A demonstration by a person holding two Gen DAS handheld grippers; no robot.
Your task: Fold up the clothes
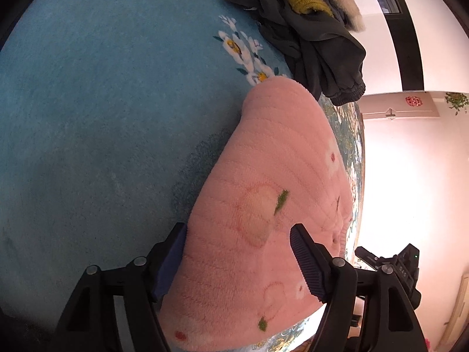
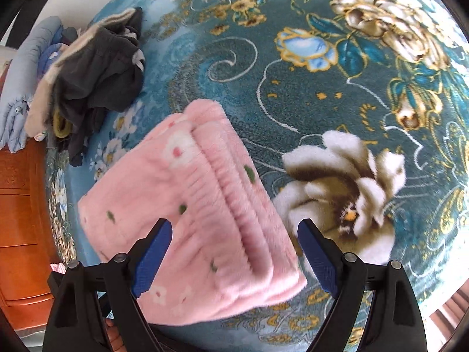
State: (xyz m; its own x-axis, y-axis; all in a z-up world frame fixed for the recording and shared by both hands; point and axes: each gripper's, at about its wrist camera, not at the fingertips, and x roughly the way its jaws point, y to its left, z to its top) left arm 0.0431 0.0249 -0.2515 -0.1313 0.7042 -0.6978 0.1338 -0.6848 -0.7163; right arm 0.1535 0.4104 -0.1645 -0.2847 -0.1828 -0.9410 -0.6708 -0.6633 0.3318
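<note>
Both grippers, left & right, wide open w/ nothing gripped, folded pink fleece garment between/under jaws, dark clothes pile beyond-left of right one

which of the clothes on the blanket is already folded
The pink fleece garment, lying in flat stacked layers between the open right gripper fingers. The dark grey garment and the others sit crumpled in a heap.
</note>
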